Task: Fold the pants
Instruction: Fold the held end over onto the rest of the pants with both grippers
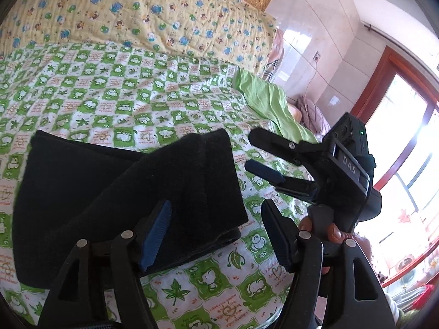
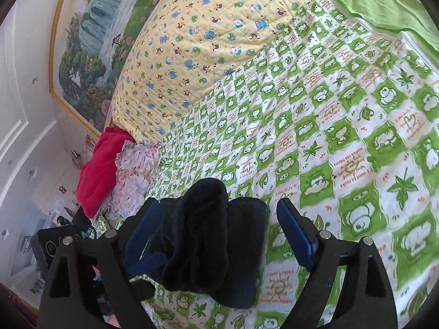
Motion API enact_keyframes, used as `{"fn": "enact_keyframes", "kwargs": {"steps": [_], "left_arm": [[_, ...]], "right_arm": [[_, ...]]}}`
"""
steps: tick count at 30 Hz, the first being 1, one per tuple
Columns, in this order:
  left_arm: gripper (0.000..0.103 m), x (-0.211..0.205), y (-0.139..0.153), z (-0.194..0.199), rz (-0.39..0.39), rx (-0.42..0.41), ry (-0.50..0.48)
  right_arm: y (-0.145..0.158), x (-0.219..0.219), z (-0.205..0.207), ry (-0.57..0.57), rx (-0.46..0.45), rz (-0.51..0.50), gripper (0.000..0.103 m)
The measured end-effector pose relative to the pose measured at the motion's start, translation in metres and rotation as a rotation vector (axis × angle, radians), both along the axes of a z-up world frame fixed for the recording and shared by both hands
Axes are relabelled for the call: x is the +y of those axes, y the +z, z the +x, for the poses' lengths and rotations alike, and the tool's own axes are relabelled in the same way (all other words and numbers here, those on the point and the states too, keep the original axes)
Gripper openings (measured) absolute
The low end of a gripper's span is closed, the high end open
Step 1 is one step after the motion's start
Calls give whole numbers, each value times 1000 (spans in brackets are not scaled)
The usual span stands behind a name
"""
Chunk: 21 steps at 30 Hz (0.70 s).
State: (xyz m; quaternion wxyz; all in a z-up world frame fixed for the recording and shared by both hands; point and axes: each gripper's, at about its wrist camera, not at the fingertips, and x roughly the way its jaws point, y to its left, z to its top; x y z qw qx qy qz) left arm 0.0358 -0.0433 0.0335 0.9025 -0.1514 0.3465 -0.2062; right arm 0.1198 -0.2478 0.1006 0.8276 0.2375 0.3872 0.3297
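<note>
The black pants [image 1: 115, 192] lie folded on the green-and-white checked bedspread [image 1: 137, 87]. In the left wrist view my left gripper [image 1: 216, 233] is open, its left pad over the pants' near edge, holding nothing. My right gripper [image 1: 251, 150] shows in that view to the right of the pants, open and empty. In the right wrist view the pants [image 2: 208, 241] bunch up between and just ahead of my right gripper [image 2: 219, 233], whose fingers stand wide apart; the left pad [image 2: 142, 235] touches the cloth.
A yellow quilted blanket [image 1: 153, 8] lies at the head of the bed. A green cloth [image 1: 263, 96] hangs at the bed's right edge. Red and floral cloths [image 2: 101, 164] lie at the bed's left edge. A framed painting [image 2: 90, 41] hangs on the wall.
</note>
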Motion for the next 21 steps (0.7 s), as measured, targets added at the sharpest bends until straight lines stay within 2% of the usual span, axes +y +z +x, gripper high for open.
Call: {"fn": "enact_keyframes", "kwargs": {"steps": [9,21], "left_arm": [[74,46,12,-13,-57,-7,113],[75,105,8,-22,-129,19,250]], "right_arm": [[11,17,-19,-30,-4,-110,96],[19,31,-35,-82,4,-184,101]]}}
